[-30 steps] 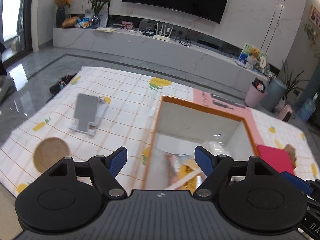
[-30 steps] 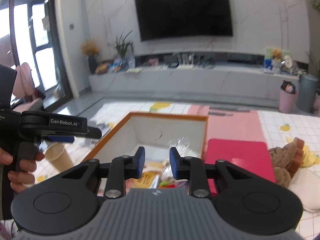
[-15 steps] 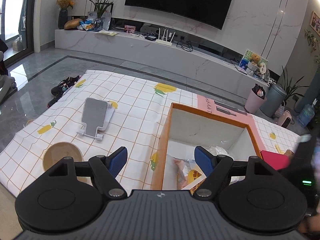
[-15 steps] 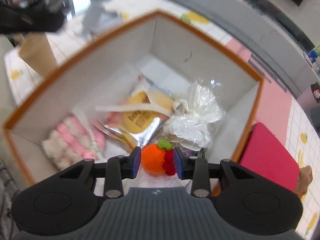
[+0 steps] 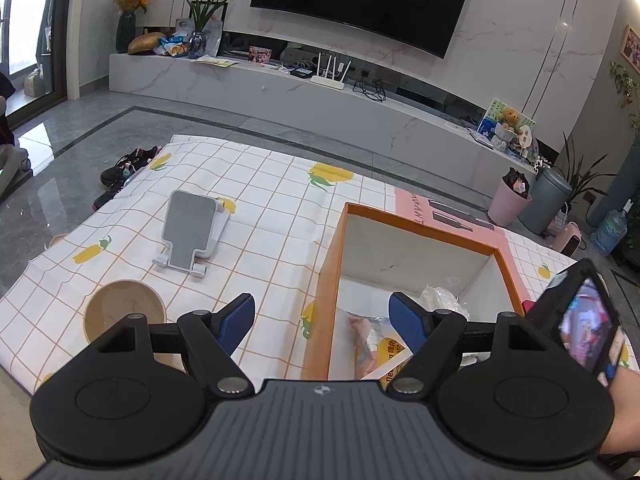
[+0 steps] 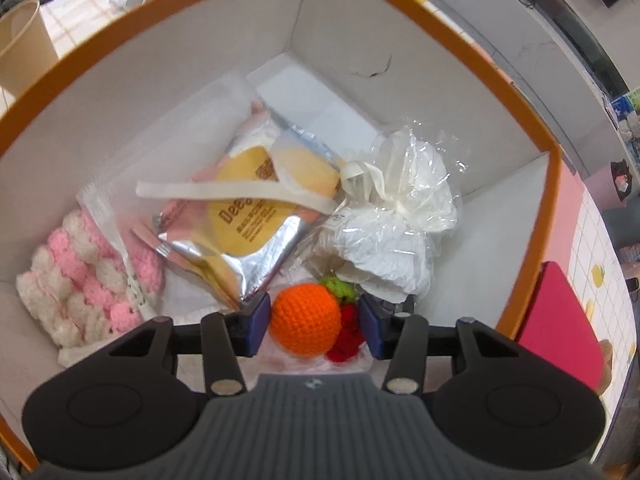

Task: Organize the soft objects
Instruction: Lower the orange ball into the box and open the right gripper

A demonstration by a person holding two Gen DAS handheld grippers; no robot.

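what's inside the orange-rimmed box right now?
Inside the orange-rimmed white box: pink-and-white crochet piece, silver-and-yellow foil snack pouch, white bundle in clear cellophane, orange crochet fruit with red crochet bits. Whatever lies beneath them is covered.

Your left gripper's (image 5: 322,320) body hides the near end of the orange-rimmed box (image 5: 332,264), so most of its contents are out of sight from that camera. From the right wrist view, the foil snack pouch (image 6: 244,236) covers part of the pink-and-white knitted piece (image 6: 80,276). The crocheted orange (image 6: 306,322) hides most of the red crochet piece (image 6: 348,334) beside it. The paper cup (image 6: 20,46) and the red pad (image 6: 560,320) are cut off.
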